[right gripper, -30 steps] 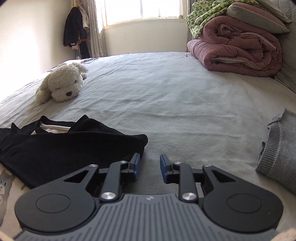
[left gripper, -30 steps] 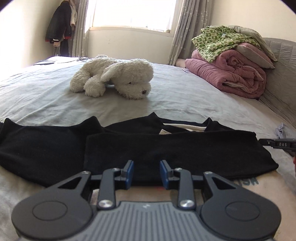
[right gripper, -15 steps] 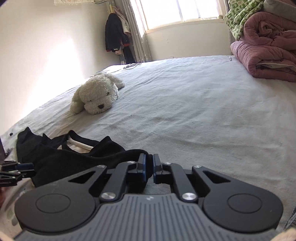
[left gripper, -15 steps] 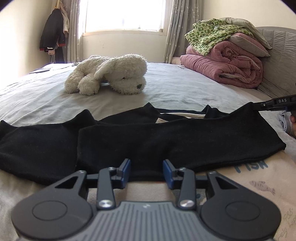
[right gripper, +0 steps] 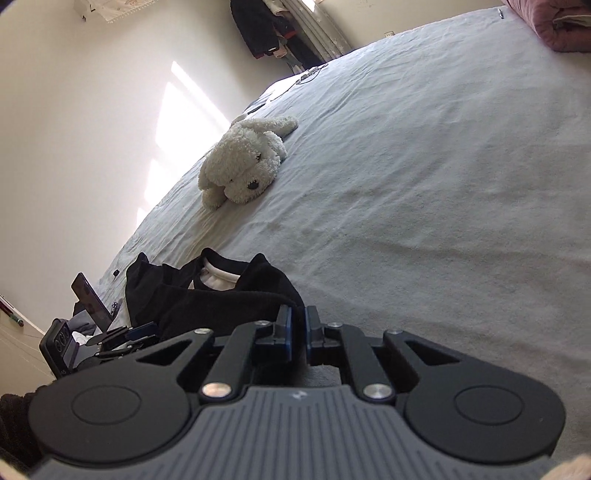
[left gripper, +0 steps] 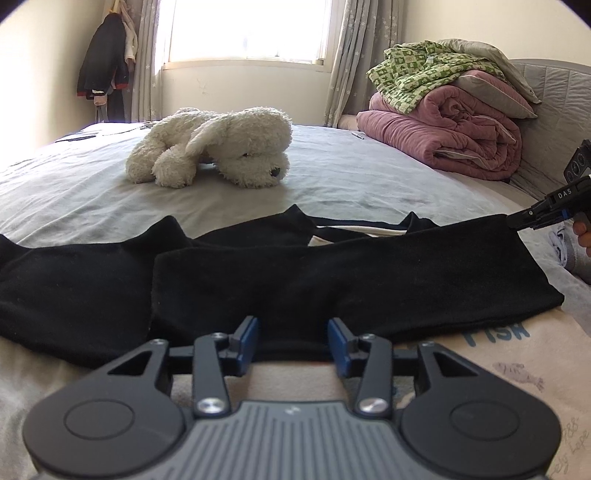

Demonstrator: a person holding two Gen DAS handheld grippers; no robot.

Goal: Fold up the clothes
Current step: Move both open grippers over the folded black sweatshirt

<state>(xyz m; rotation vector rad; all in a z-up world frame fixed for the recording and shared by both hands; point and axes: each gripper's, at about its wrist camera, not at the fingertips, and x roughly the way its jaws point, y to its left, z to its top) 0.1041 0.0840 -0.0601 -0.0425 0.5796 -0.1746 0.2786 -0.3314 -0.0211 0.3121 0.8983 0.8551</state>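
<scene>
Right wrist — R gripper (right gripper: 296, 332) clamped on black sleeve (right gripper: 229, 299)

Left wrist view: low and level over the bed (left gripper: 369, 177), close behind the black garment (left gripper: 332, 273), facing the window (left gripper: 243, 29). Right wrist view: rolled sideways, at the garment's corner, facing across the bed. Both share the plush dog (left gripper: 218, 147) and the garment.

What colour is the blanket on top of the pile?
The top blanket is green and white, with a checked pattern. It shows best in the left wrist view.
</scene>
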